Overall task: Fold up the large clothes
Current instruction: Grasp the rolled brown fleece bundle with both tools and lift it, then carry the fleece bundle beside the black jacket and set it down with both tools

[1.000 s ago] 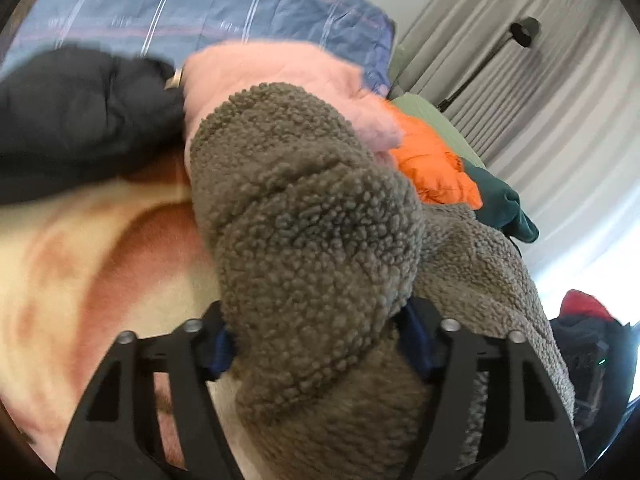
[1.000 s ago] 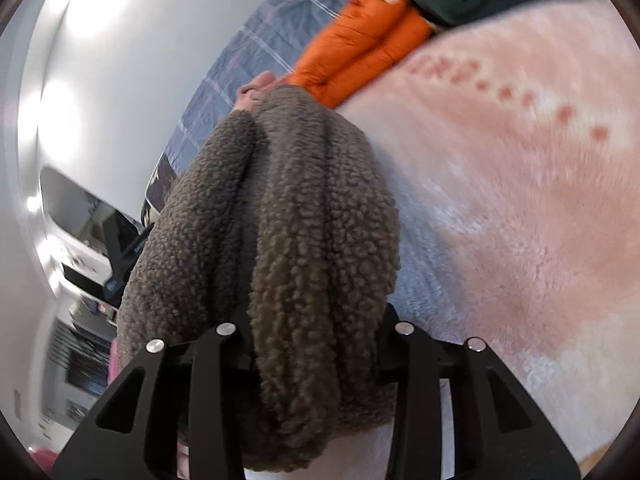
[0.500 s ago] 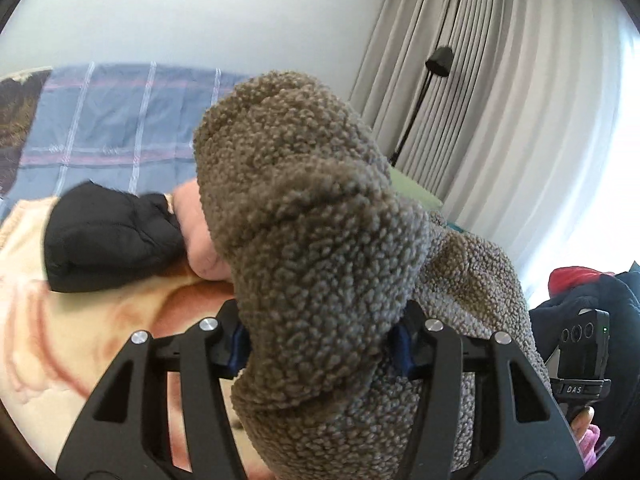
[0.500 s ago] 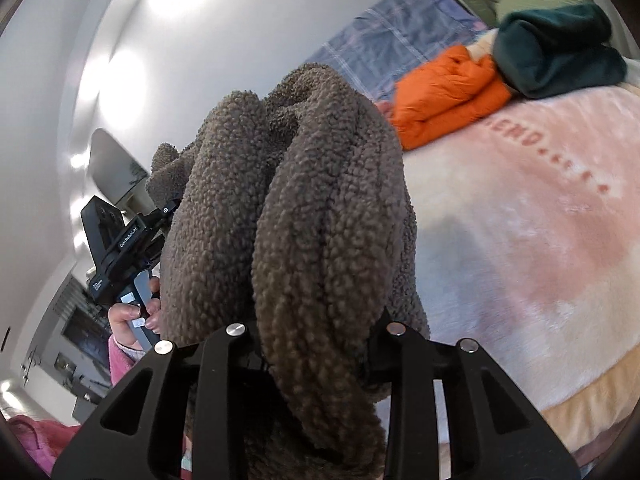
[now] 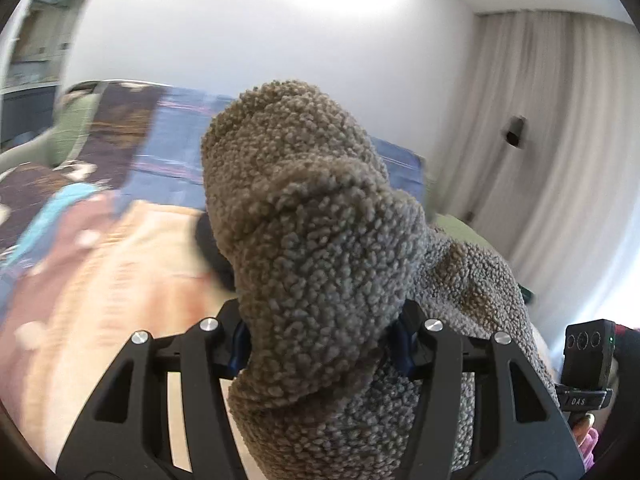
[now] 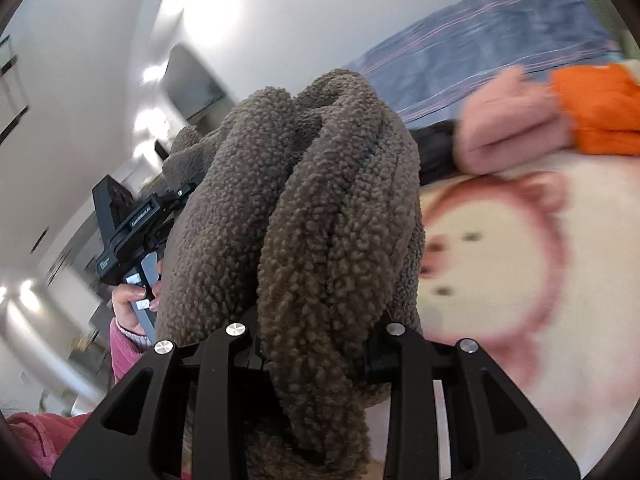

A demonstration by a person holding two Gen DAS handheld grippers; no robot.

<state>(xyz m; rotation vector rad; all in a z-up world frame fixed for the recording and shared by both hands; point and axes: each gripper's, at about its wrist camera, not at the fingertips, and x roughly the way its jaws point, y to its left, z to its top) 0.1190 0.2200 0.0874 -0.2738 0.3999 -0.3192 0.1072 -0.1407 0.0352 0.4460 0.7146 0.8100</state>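
Observation:
A large brown-grey sherpa fleece garment (image 5: 316,248) fills the middle of both views, bunched and lifted above the bed; it also shows in the right wrist view (image 6: 320,220). My left gripper (image 5: 320,344) is shut on a thick fold of it. My right gripper (image 6: 316,344) is shut on another bunched fold. The fleece hangs between the two grippers. The right gripper's body (image 5: 586,360) shows at the lower right of the left view, and the left gripper's body (image 6: 128,232) at the left of the right view.
A pink-and-cream blanket (image 6: 520,272) covers the bed below. An orange jacket (image 6: 600,108), a pink garment (image 6: 508,132) and a dark garment (image 6: 436,152) lie near a blue plaid pillow (image 6: 480,40). White curtains (image 5: 560,160) hang at the right.
Both grippers have risen and tilted up with the fleece, lifting it off the bed. The views swung from the blanket towards the wall and headboard. Both grips are unchanged.

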